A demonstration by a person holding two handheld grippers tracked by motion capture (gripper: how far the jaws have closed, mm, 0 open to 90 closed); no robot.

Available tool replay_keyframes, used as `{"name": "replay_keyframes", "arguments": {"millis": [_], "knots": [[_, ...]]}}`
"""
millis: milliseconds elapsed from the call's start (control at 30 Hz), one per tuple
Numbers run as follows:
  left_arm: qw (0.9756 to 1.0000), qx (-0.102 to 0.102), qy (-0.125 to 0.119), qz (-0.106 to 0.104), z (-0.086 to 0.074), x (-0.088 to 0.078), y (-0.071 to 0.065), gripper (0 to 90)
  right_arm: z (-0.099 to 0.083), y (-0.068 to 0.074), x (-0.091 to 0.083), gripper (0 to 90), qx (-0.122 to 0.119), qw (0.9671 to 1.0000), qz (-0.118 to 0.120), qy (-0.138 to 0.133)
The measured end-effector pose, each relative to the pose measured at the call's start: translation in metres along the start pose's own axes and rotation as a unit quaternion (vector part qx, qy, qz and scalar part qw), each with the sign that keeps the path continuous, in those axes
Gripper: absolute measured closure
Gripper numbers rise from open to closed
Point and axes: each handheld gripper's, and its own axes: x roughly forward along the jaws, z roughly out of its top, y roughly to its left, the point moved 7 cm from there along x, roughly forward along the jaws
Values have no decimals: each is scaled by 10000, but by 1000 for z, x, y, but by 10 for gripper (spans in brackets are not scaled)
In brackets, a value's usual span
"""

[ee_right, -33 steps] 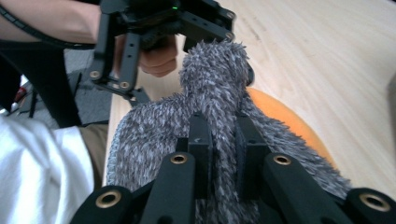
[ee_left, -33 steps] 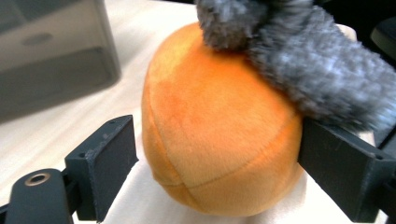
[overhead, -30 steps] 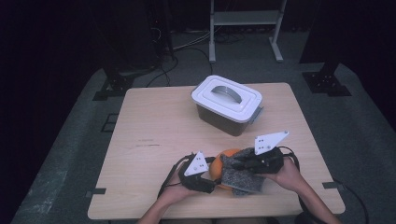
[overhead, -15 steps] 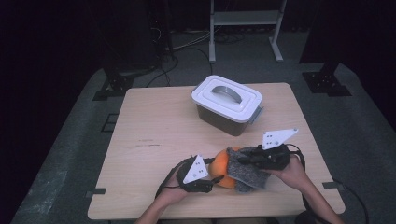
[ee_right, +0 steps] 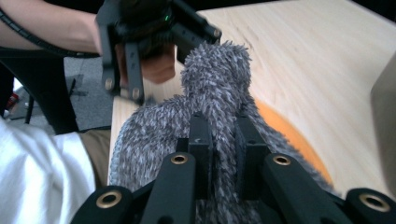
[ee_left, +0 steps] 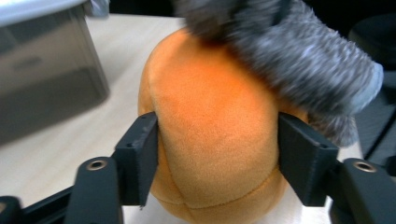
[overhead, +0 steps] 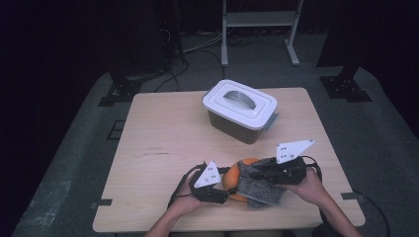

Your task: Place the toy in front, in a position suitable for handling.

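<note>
An orange plush ball rests on the table's near edge. My left gripper has its pads against both sides of the ball; its jaws have just been opening a little, with the ball still between them. A grey fuzzy cloth lies draped over the ball's right side. My right gripper is shut on a fold of the cloth, and the orange ball peeks out under it. In the right gripper view the left gripper is farther off behind the cloth.
A clear box with a white handled lid stands at the back middle of the wooden table. Dark floor, cables and a metal rack's legs lie beyond the table.
My right gripper has shifted slightly to the right with the grey cloth, dragging it over the ball. The left gripper and the ball have stayed in place.
</note>
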Motion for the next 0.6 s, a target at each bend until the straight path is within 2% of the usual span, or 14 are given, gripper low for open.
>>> {"name": "replay_keyframes", "arguments": {"millis": [67, 133, 200, 333, 400, 500, 533, 567, 600], "knots": [[9994, 271, -24, 228, 5, -1, -2, 368, 11, 2, 5, 795, -112, 9999, 21, -53], [9986, 376, -31, 367, 7, -4, 1, 369, 18, 2, 10, 794, -251, 9997, -47, -7], [9980, 433, 19, 454, 4, -7, 6, 370, 19, -1, 12, 794, -249, 9997, -76, 22], [9987, 326, 42, 390, -2, -9, 9, 355, 5, -10, 9, 794, -51, 9999, -134, 96], [9994, 190, -2, 294, -2, -8, 10, 293, -4, -13, 4, 794, 104, 9998, -147, 44], [9996, -230, 103, 158, -5, -2, 14, 148, -10, -13, 2, 793, 191, 9998, -97, 11], [9993, -337, 122, 106, -6, -1, 14, 126, -11, -12, 1, 793, 192, 9998, -71, 35], [9992, -372, 119, 72, -8, 1, 13, 128, -10, -11, 2, 793, 175, 9998, -69, 51], [9995, -294, 102, 68, -8, 1, 12, 176, -7, -10, 2, 792, 113, 9998, -104, 85]]}}
